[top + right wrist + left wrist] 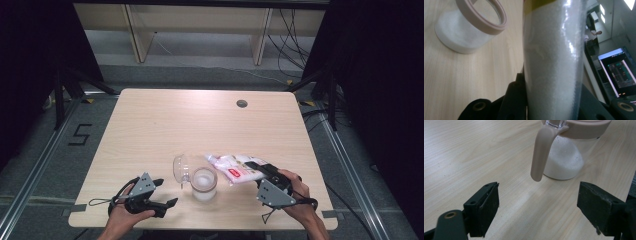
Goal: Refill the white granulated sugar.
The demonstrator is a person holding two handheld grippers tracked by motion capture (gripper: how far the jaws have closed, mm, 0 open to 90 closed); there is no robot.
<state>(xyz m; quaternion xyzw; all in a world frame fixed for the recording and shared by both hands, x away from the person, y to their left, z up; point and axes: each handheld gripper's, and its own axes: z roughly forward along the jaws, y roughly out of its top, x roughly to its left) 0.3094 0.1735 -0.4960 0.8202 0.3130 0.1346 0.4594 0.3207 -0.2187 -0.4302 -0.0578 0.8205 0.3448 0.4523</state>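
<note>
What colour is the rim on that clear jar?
Dusty pink rim on the clear round jar, clearest in the right gripper view.

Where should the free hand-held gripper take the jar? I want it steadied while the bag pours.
Grip the jar across its clear round body, below the pink rim, coming level from its left, where the left hand-held gripper waits open. Avoid the hanging spoon and open lid.

Pale wooden table [150,125] beneath the jaws, round cable hole [242,103] far beyond them, lit monitor [617,72] to their right.
</note>
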